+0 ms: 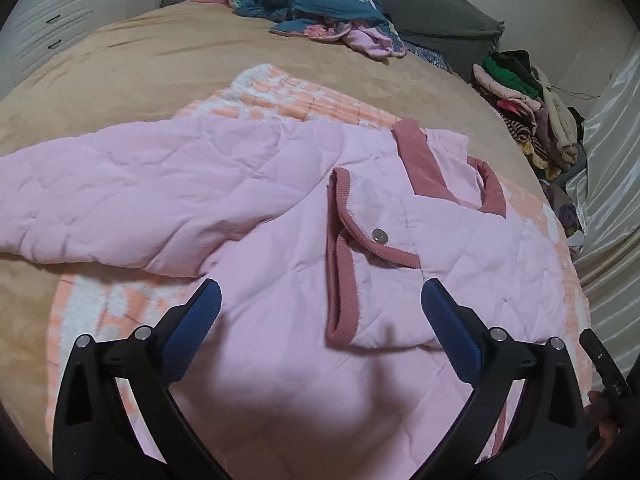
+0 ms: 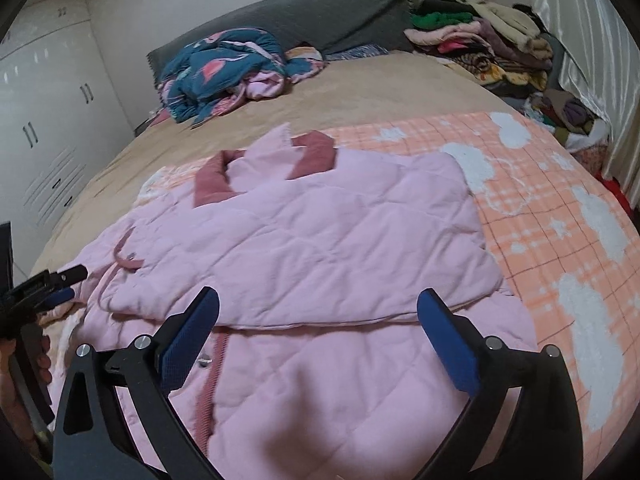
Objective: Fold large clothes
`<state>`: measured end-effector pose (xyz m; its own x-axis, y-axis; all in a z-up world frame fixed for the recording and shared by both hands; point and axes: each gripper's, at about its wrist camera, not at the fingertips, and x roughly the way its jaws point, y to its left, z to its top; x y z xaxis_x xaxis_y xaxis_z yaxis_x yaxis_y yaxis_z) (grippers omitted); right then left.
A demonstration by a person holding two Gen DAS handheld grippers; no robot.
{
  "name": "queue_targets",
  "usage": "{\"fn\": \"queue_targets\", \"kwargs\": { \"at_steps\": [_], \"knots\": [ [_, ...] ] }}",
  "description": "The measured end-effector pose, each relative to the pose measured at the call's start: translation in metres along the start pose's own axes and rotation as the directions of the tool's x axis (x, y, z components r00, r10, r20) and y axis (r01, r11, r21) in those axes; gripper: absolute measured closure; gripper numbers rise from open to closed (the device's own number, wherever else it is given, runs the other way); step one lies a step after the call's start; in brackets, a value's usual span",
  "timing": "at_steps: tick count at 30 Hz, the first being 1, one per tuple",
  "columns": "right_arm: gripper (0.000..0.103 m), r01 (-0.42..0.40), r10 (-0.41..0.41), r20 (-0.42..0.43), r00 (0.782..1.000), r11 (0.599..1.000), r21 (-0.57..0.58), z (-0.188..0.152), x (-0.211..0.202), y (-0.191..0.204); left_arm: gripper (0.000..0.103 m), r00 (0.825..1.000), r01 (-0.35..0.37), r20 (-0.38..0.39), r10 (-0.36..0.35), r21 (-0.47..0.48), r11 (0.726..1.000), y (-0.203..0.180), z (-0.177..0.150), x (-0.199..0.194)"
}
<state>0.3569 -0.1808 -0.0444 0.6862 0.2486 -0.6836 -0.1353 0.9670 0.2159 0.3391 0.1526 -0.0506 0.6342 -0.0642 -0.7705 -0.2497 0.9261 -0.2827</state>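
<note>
A pink quilted jacket [image 1: 248, 208] with dark pink collar and trim lies spread on the bed; it also shows in the right wrist view [image 2: 320, 248]. One sleeve [image 2: 328, 236] is folded across the body. The other sleeve [image 1: 100, 196] stretches out to the left. A cuff with a metal snap [image 1: 378, 235] lies on the jacket front. My left gripper [image 1: 320, 300] is open and empty just above the jacket's lower part. My right gripper [image 2: 318, 308] is open and empty above the jacket's hem side. The left gripper also shows at the left edge of the right wrist view [image 2: 60, 280].
An orange checked blanket with white clouds [image 2: 560, 220] lies under the jacket on a tan bedspread [image 1: 120, 60]. A crumpled blue patterned quilt [image 2: 224, 68], a grey pillow [image 2: 320, 16] and a pile of clothes [image 2: 488, 40] are at the far end. White wardrobes [image 2: 48, 120] stand left.
</note>
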Motion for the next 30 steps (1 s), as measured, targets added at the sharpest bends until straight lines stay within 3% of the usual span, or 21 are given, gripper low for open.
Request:
{"fn": "queue_targets", "kwargs": {
  "at_steps": [15, 26, 30],
  "knots": [
    [0.004, -0.066, 0.069, 0.015, 0.997, 0.985, -0.16, 0.001, -0.021, 0.103, 0.009, 0.994, -0.097, 0.05, 0.099, -0.041, 0.994, 0.045, 0.007, -0.038],
    [0.004, -0.142, 0.145, -0.007, 0.989, 0.955, -0.261, -0.001, -0.021, 0.175, 0.009, 0.99, -0.095, 0.09, 0.106, -0.127, 0.987, 0.086, 0.016, -0.057],
    [0.004, -0.166, 0.168, -0.019, 0.986, 0.94, -0.299, -0.004, -0.019, 0.202, 0.009, 0.985, -0.124, 0.095, 0.141, -0.161, 0.979, 0.105, 0.017, -0.061]
  ]
}}
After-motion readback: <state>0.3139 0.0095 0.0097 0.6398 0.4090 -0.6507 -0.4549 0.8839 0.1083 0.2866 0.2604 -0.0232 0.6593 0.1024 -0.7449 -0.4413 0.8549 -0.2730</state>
